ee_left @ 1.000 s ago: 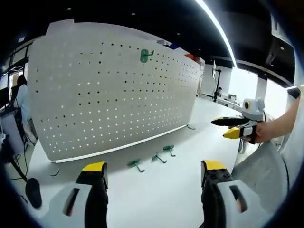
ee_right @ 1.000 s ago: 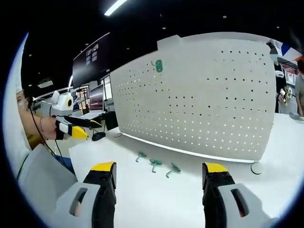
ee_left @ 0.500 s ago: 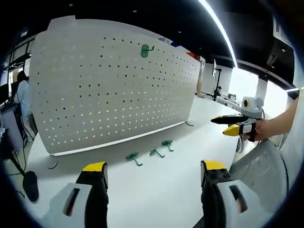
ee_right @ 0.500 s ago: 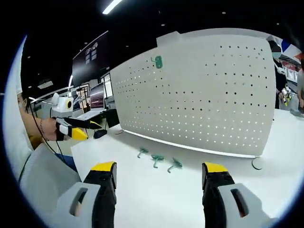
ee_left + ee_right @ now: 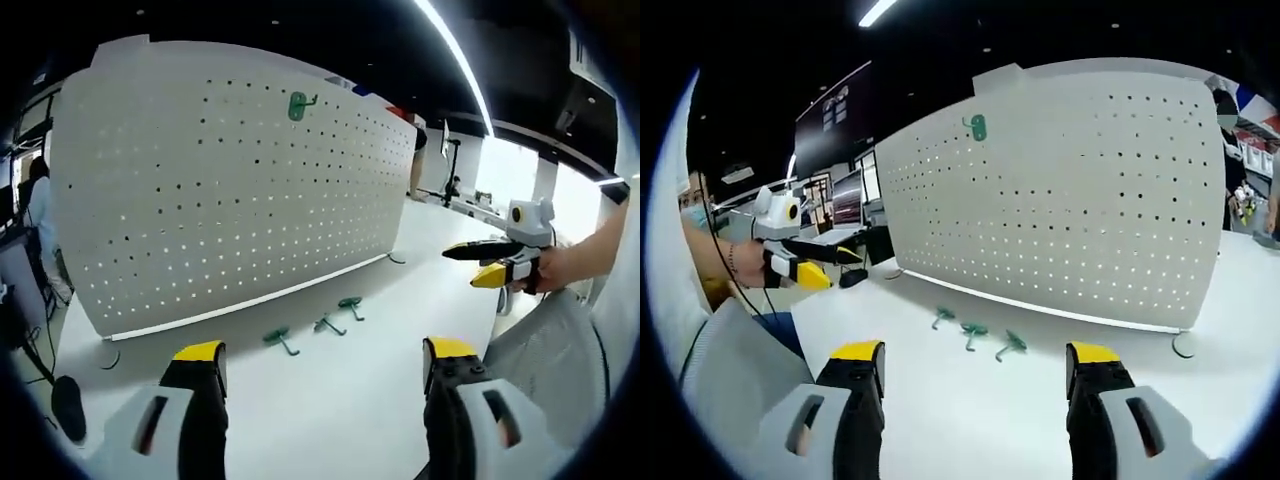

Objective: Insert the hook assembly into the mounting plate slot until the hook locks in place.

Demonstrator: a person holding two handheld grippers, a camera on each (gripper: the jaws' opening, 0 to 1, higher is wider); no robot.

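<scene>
We look across a broad white worktop (image 5: 330,400) in a dim, dark-ceilinged room, with a bright ceiling light strip (image 5: 452,60) running along the upper right of the left gripper view and screens and desks (image 5: 845,215) behind at the left of the right gripper view.

A large white perforated mounting plate (image 5: 230,190) stands upright on the worktop, filling the upper middle of both views. One green hook (image 5: 298,105) already hangs near its top edge, seen at upper centre in the left gripper view and upper left of centre in the right gripper view (image 5: 977,126).

Three loose green hook assemblies (image 5: 315,328) lie in a short row on the worktop just in front of the plate's lower edge, near the middle of each frame (image 5: 975,334). Nothing lies between them and the tools.

The left tool (image 5: 315,365) sits at the bottom of its own view with its yellow-tipped jaws spread wide and holding nothing. The right tool (image 5: 975,365) likewise has its jaws wide apart and empty. Each tool also appears at the side of the other's view, held in a person's hand: the right one at middle right (image 5: 495,265), the left one at middle left (image 5: 820,265).

Compared with half a second ago, the plate and hooks keep their arrangement; both views have shifted only slightly.
</scene>
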